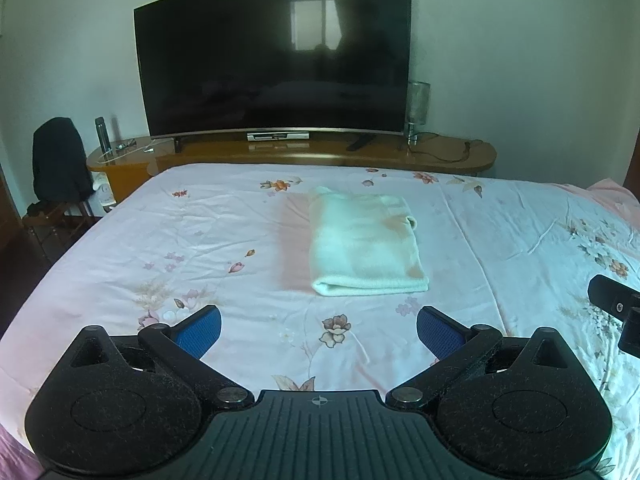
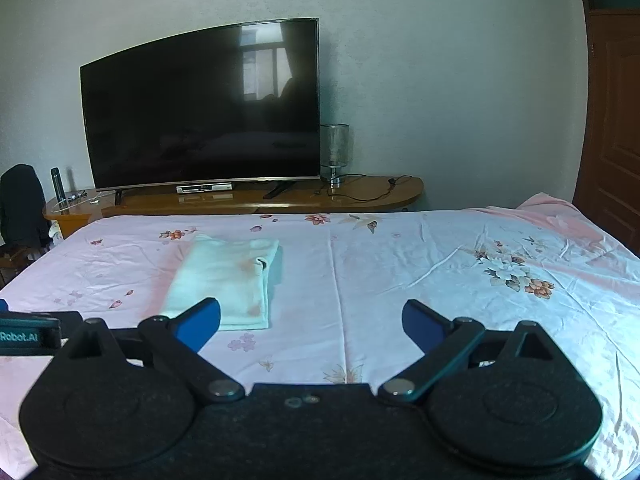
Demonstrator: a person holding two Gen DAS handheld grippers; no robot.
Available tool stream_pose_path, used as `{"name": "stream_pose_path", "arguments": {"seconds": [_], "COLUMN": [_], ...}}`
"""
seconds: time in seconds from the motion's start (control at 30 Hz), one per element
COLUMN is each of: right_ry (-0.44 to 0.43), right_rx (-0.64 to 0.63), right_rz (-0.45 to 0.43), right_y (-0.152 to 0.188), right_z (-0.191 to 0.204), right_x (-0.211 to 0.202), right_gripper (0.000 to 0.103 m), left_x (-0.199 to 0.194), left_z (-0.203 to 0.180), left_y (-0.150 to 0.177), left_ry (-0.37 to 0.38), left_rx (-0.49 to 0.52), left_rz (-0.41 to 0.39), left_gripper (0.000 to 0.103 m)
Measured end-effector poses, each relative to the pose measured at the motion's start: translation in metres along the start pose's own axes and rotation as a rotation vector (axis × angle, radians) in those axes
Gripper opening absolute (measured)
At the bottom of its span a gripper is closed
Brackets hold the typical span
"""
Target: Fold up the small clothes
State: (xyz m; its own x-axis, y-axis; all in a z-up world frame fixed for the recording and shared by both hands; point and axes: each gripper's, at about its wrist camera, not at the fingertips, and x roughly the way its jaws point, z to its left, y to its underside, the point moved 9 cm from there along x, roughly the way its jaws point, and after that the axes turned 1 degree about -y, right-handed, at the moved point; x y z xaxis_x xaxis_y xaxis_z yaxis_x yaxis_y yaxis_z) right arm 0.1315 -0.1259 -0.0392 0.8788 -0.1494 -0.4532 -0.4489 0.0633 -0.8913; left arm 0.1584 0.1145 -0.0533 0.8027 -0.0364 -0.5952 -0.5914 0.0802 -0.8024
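A folded pale garment (image 1: pixel 366 240) lies toward the far edge of the floral bed (image 1: pixel 160 240), apart from the left gripper (image 1: pixel 319 330) and right gripper (image 2: pixel 311 322), both jaws spread wide, holding nothing.

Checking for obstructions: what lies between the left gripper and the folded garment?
Only floral bedsheet. In the left wrist view, nothing else sits between the open left gripper and the folded pale garment.

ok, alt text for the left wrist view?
A folded pale garment lies on a floral bedsheet, just ahead of the open, empty left gripper. Behind the bed, a dark TV stands on a wooden stand.
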Motion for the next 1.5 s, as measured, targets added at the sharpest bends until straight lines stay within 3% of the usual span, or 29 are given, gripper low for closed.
{"name": "stream_pose_path", "arguments": {"seconds": [1.5], "right_ry": [-0.011], "right_rx": [-0.015], "right_rz": [0.032], "right_y": [0.004], "right_z": [0.011], "right_x": [0.01], "right_gripper": [0.098], "left_x": [0.014], "left_z": [0.005], "left_y": [-0.006], "left_ry": [0.01], "left_rx": [-0.016], "left_rz": [0.013], "left_gripper": [0.103]}}
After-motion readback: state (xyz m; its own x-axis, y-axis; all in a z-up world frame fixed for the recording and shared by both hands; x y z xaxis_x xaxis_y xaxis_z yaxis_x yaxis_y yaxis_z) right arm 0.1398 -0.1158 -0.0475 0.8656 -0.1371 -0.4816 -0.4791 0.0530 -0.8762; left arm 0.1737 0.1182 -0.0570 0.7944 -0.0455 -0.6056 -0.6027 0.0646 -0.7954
